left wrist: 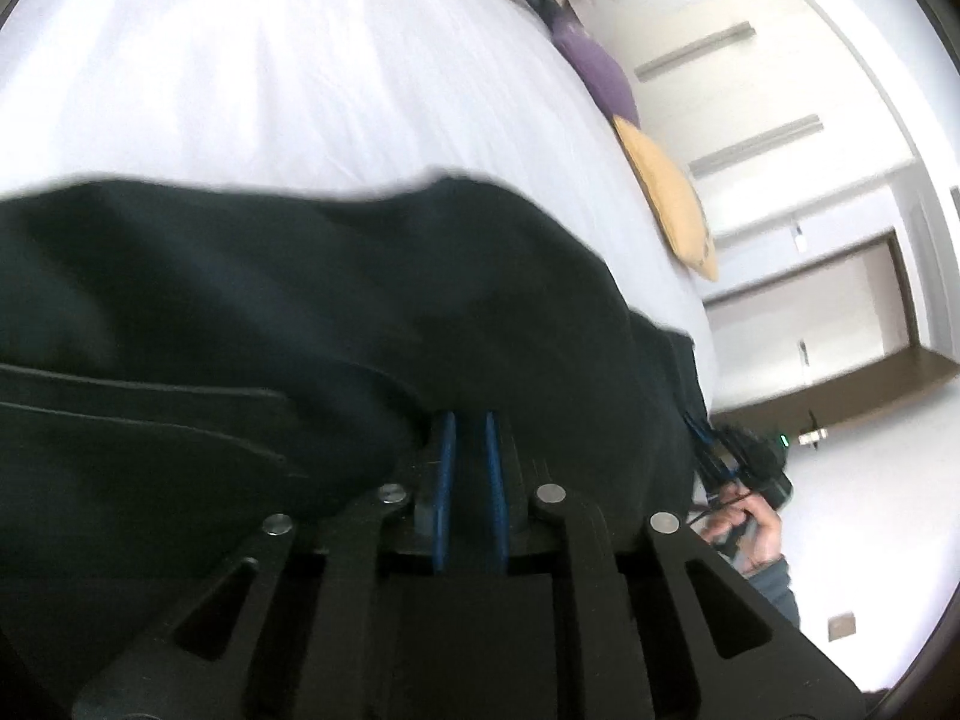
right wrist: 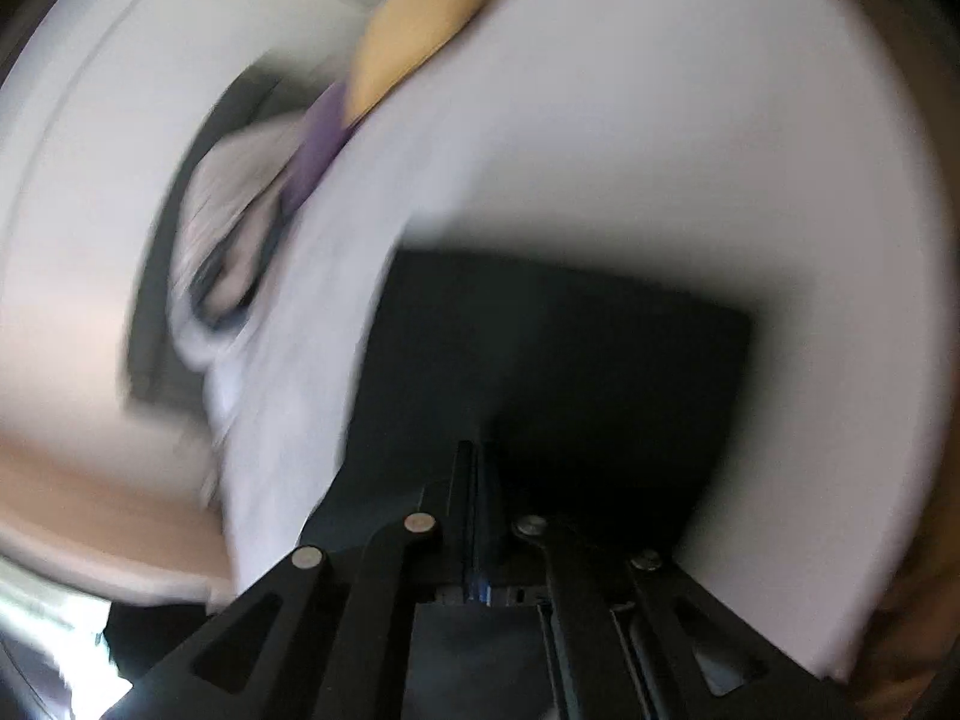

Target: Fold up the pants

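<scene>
A single pair of black pants [left wrist: 252, 312] lies on a white bed [left wrist: 270, 72], seen from two cameras, one on each hand-held gripper.

In the left wrist view, the left gripper [left wrist: 470, 438] sits at 6 o'clock with its two blue-lined fingers nearly together, a thin gap showing between them. Dark cloth sits right at their tips, but whether any of it is pinched there cannot be told. The pants spread from the tips toward 9 o'clock, their long axis running roughly from 9 to 3 o'clock across the view, with folded edges stacked at 8 o'clock. The person's right hand [left wrist: 750, 534] appears at 4 o'clock, past the end of the cloth.

The right wrist view is heavily blurred. The right gripper [right wrist: 478, 456] has its fingers pressed together, and black fabric lies directly ahead toward 12 o'clock as a blocky dark shape. Whether cloth is caught between the fingers cannot be made out.

Each gripper sits at its own end of the garment, so a next fold would likely turn on carrying one end across the long axis.

At the bed's far edge: one yellow cushion [left wrist: 672, 198], one purple cushion [left wrist: 594, 66], and one heap of pale clothes [right wrist: 234, 228].
</scene>
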A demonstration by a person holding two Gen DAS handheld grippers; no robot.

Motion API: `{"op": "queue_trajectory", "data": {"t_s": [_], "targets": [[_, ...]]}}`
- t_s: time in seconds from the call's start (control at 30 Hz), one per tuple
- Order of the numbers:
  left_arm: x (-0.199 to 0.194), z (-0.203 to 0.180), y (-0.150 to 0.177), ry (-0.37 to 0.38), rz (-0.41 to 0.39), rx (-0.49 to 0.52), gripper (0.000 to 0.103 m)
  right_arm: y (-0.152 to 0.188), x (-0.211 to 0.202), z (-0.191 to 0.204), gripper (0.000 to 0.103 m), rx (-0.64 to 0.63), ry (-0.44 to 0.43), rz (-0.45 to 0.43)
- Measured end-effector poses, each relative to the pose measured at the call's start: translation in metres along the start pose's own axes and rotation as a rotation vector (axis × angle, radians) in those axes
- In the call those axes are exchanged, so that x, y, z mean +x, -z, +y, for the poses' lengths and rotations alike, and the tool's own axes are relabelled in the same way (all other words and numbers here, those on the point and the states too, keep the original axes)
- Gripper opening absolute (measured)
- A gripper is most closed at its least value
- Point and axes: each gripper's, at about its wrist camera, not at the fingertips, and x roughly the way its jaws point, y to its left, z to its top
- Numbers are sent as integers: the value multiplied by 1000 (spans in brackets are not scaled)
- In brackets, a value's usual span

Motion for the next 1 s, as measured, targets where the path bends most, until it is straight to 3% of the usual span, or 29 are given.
{"op": "queue_trajectory", "data": {"t_s": [0.03, 0.07, 0.1, 0.13, 0.17, 0.27, 0.33, 0.43, 0.6, 0.73, 0.77, 0.8, 0.83, 0.87, 1.0], "targets": [[-7, 3, -2, 1, -14, -5, 10, -4, -12, 7, 12, -32, 40, -25], [-12, 6, -5, 1, -27, -6, 10, -2, -18, 19, 14, -86, 44, -26], [-15, 9, -8, -3, -34, -10, 10, 10, -18, 47, 18, -179, -17, 21], [-17, 12, -9, -3, -35, -17, 10, 22, -12, 66, 33, -226, -76, 85], [-18, 14, -9, 4, -33, -23, 11, 39, -2, 91, 55, -286, -137, 173], [-16, 14, -4, -10, -16, 4, 11, 112, 34, 187, 65, -617, -326, 448], [-17, 17, 1, -22, -17, 24, 11, 155, 57, 244, 65, -856, -395, 594], [-22, 26, 3, 18, -35, 4, 11, 195, 94, 294, 65, -1149, -372, 700], [-22, 37, 7, 48, -49, 10, 11, 214, 157, 321, 65, -1356, -243, 839], [-27, 45, 7, 77, -47, -2, 11, 223, 179, 313, 63, -1404, -227, 971], [-28, 49, 7, 83, -47, -6, 11, 227, 180, 312, 47, -1424, -218, 977], [-29, 51, 7, 86, -48, -7, 11, 236, 184, 316, 39, -1459, -204, 988], [-25, 50, 6, 85, -49, -6, 11, 243, 188, 314, 19, -1500, -181, 993], [-25, 50, 6, 84, -49, -5, 11, 258, 187, 323, 11, -1535, -156, 974], [-28, 50, 6, 87, -51, -7, 11, 262, 196, 325, 4, -1546, -71, 802]]}}
